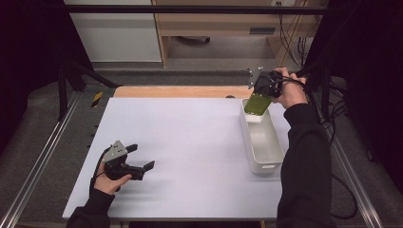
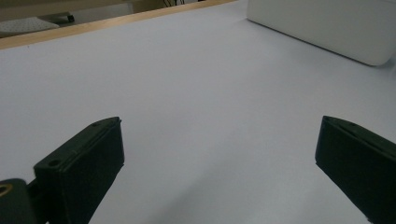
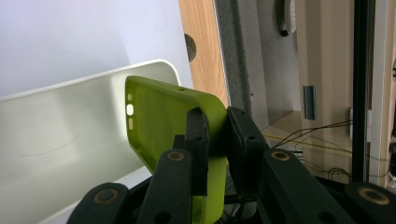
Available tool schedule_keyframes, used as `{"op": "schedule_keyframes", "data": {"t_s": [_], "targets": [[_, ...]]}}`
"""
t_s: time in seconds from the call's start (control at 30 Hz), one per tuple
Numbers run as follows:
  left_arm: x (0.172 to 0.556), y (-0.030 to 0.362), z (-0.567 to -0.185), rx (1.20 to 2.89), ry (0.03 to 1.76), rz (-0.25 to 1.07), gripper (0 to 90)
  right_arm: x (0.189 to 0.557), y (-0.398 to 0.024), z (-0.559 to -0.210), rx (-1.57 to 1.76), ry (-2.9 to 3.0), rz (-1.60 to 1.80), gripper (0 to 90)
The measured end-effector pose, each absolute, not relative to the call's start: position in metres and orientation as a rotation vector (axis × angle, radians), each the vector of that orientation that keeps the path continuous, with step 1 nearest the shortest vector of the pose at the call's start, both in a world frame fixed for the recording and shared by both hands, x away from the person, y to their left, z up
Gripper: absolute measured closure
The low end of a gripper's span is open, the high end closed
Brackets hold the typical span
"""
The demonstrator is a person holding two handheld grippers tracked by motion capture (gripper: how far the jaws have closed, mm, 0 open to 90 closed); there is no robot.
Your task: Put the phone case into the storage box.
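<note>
While the green phone case [image 1: 258,103] is pinched in right gripper [image 1: 263,93] jaws, upper right, its long axis hangs over white bin [image 1: 266,154] far end; left gripper [image 1: 141,160] jaws wide, empty, lower left.

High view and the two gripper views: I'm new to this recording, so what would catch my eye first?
The bright green flexible phone case stands out, pinched by the right gripper over the far end of the long white plastic bin at the table's right. The left gripper rests open and empty near the front left of the pale table.
</note>
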State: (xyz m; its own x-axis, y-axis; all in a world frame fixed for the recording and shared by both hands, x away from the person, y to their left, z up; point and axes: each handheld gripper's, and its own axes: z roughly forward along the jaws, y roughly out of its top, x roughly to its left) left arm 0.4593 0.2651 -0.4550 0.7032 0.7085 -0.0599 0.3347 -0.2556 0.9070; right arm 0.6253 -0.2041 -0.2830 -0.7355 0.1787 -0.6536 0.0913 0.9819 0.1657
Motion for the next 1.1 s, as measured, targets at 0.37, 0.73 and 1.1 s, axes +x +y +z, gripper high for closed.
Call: {"op": "schedule_keyframes", "data": {"t_s": [0.37, 0.73, 1.1], "targets": [[0.460, 0.266, -0.456, 1.860, 0.818, 0.446, 1.1, 0.637, -0.202, -0.292, 0.105, 2.417, 0.127, 79.2], [0.461, 0.266, -0.457, 1.868, 0.825, 0.446, 1.1, 0.645, -0.196, -0.302, -0.013, 2.439, 0.102, 79.2], [0.462, 0.266, -0.459, 1.871, 0.830, 0.444, 1.1, 0.655, -0.190, -0.315, -0.076, 2.469, 0.056, 79.2]]}}
